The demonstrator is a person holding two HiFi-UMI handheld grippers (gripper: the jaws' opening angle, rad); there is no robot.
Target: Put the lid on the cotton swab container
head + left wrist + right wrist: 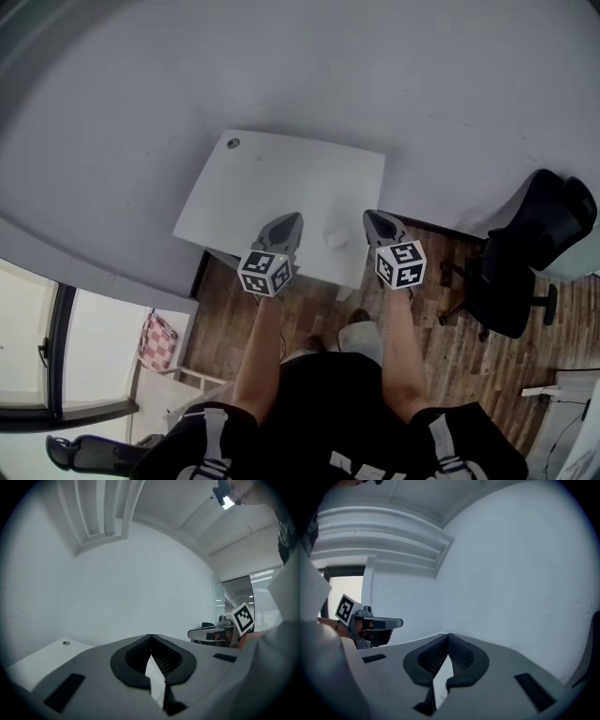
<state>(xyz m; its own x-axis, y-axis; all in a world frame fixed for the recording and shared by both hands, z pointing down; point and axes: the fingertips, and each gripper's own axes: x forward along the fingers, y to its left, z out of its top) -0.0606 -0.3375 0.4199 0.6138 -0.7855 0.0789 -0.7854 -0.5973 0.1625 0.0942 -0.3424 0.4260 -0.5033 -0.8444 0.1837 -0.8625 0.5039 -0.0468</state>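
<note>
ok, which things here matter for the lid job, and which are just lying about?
For the job:
- small white item on the white table: container or lid, too small to tell
- left tongs and right tongs, both shut and empty

Lying about:
- black office chair
- checked bag

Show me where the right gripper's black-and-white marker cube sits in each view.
Head view: the black-and-white marker cube is right of centre, on the right gripper.
Left gripper view: far right, mid-height.
Right gripper view: not in it.
Shared landmark: the white rectangular table's small round hole, also lower left in left gripper view.
</note>
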